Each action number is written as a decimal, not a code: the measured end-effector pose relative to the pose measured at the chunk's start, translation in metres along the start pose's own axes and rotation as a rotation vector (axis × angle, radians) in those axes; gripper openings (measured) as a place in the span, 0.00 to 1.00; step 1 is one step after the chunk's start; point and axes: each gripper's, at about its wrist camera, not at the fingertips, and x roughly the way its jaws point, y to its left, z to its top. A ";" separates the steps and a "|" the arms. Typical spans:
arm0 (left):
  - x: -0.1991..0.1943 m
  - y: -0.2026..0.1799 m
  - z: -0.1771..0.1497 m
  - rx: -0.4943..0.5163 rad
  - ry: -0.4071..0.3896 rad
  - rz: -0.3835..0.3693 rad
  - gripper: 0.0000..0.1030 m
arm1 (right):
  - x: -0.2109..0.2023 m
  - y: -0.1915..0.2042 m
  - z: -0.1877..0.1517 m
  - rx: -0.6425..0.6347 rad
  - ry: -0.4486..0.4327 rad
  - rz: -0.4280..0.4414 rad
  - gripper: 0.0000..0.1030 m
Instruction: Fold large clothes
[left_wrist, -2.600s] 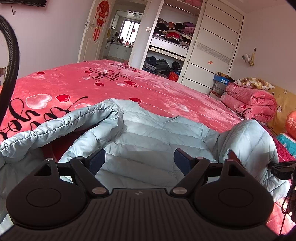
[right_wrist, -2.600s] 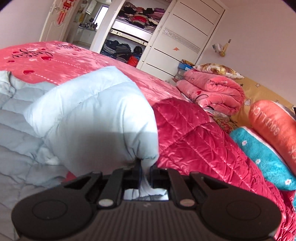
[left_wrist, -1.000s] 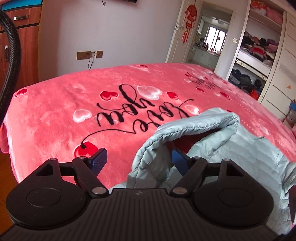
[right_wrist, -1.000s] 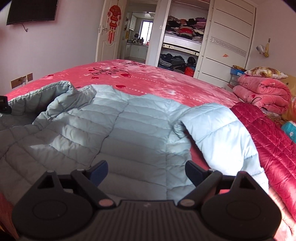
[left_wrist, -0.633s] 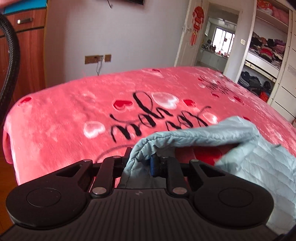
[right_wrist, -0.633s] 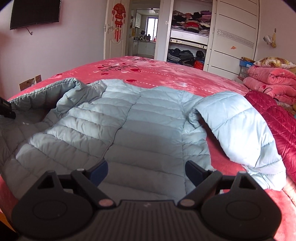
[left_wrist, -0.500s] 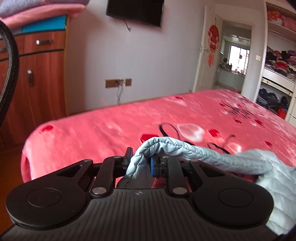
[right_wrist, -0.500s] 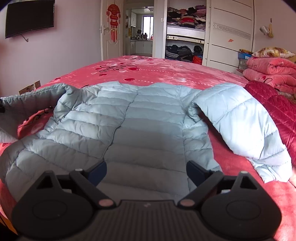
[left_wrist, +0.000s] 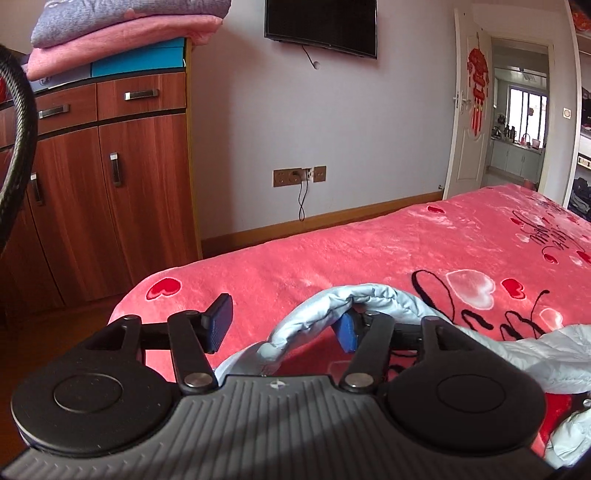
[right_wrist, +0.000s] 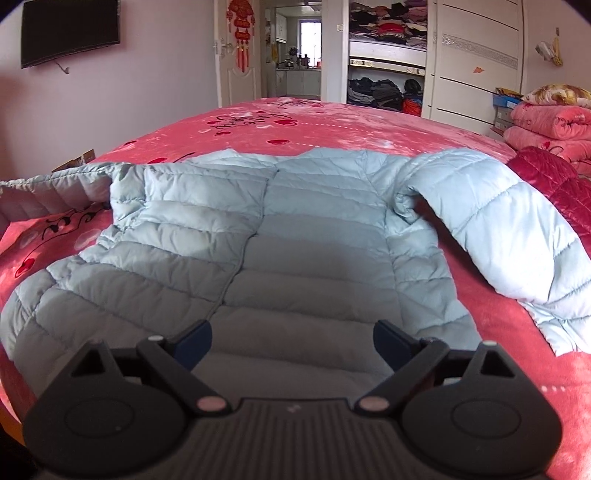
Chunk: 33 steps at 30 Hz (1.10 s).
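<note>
A pale blue quilted down jacket (right_wrist: 295, 236) lies spread on the pink heart-print bed cover (right_wrist: 303, 125), its right sleeve (right_wrist: 509, 236) stretched out to the right. Its left sleeve (right_wrist: 55, 188) reaches to the left edge of the bed. In the left wrist view my left gripper (left_wrist: 284, 326) is open, and the cuff of that sleeve (left_wrist: 332, 310) lies loose between the jaws, draped over the right finger. My right gripper (right_wrist: 291, 339) is open and empty, hovering over the jacket's lower hem.
A wooden cabinet (left_wrist: 103, 177) with folded blankets on top stands left of the bed, past the bed's edge (left_wrist: 155, 288). A red quilt (right_wrist: 554, 177) and stacked pink bedding (right_wrist: 546, 122) lie at the right. An open wardrobe and a doorway are behind.
My left gripper, shut on the sleeve cuff half a second ago, has pulled it out leftward and has opened. The right gripper stayed open over the hem.
</note>
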 end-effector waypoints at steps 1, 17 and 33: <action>-0.010 -0.004 0.002 0.004 -0.014 0.001 0.77 | -0.002 0.005 0.000 -0.017 -0.005 0.027 0.92; -0.013 0.024 0.030 0.059 -0.079 0.081 1.00 | 0.002 0.160 -0.014 -0.414 -0.021 0.482 0.91; -0.026 0.053 0.031 -0.162 -0.083 -0.215 1.00 | 0.045 0.189 -0.007 -0.464 0.009 0.494 0.19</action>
